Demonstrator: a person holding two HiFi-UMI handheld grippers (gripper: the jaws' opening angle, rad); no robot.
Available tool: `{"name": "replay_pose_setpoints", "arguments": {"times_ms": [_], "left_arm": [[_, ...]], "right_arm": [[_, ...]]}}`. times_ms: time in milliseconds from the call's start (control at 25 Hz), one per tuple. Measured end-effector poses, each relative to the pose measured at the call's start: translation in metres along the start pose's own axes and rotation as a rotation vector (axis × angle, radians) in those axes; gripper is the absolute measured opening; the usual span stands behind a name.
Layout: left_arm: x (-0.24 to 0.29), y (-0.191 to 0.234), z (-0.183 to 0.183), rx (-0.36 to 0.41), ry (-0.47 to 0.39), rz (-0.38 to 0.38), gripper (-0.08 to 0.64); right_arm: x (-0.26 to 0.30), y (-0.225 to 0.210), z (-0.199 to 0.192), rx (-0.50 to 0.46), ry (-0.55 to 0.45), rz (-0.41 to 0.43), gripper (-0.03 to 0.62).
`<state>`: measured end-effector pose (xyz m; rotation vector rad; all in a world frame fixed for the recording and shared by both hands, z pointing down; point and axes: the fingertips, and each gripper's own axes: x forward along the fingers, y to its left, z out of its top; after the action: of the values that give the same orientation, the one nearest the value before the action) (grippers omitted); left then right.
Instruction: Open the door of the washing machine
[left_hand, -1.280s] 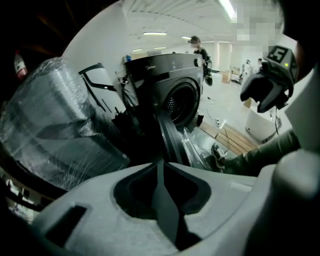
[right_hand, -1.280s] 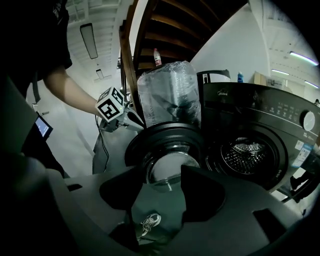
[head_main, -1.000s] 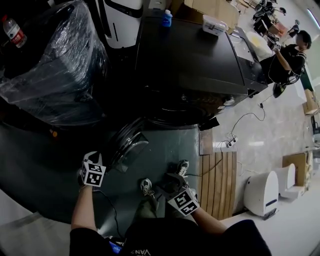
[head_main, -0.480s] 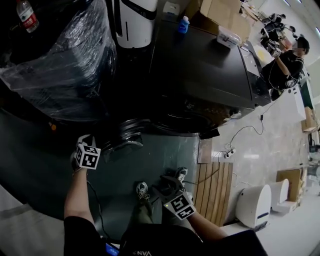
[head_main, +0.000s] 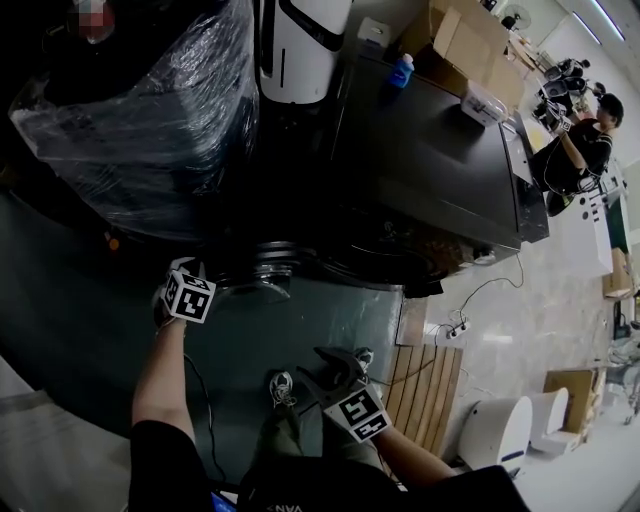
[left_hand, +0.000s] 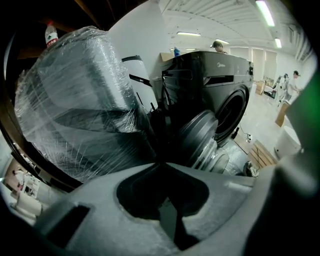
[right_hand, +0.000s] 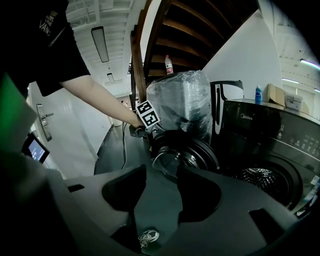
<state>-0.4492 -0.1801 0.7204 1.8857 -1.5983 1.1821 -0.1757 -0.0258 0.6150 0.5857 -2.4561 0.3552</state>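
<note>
Moved: door (head_main: 262, 278) has swung wider open.
left gripper (left_hand: 160, 167): jaws together, nothing between; door just ahead, to its right.
right gripper (right_hand: 161, 172): jaws apart after narrowing slightly, empty; door ahead, apart.

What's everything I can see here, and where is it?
washing machine: one, black, centre
door: one, round, dark, swung open at washer's front left
wrapped bundle: one, clear film, left
bottle: one, blue, on washer's top
cardboard boxes: several, tan, behind washer
wooden slats: one panel, tan, floor right
seated person: one, dark clothes, far right
left claw: one, grey, shut, beside door
right claw: one, grey, open, empty, jaws just narrowed
</note>
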Motion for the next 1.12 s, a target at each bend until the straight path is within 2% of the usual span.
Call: {"name": "replay_pose_setpoints", "arguments": {"times_ms": [160,480,760,1120], "left_arm": [[-0.013,0.001,0.010,-0.016,-0.051,0.011,0.020],[-0.084,-0.022,0.039,-0.110,-0.268,0.063,0.018],[-0.168,-0.078,0.060,-0.080,-0.438,0.051,0.018],[-0.237,-0.145,0.075,-0.033,-0.552,-0.015,0.017]], "right_arm": [[-0.001,0.002,0.006,-0.009,-0.011,0.006,0.202],[-0.025,-0.003,0.021,-0.016,-0.068,-0.040,0.179],[-0.058,-0.005,0.038,-0.011,-0.140,-0.088,0.133],[-0.098,-0.009,0.050,0.003,-0.232,-0.162,0.029]]}}
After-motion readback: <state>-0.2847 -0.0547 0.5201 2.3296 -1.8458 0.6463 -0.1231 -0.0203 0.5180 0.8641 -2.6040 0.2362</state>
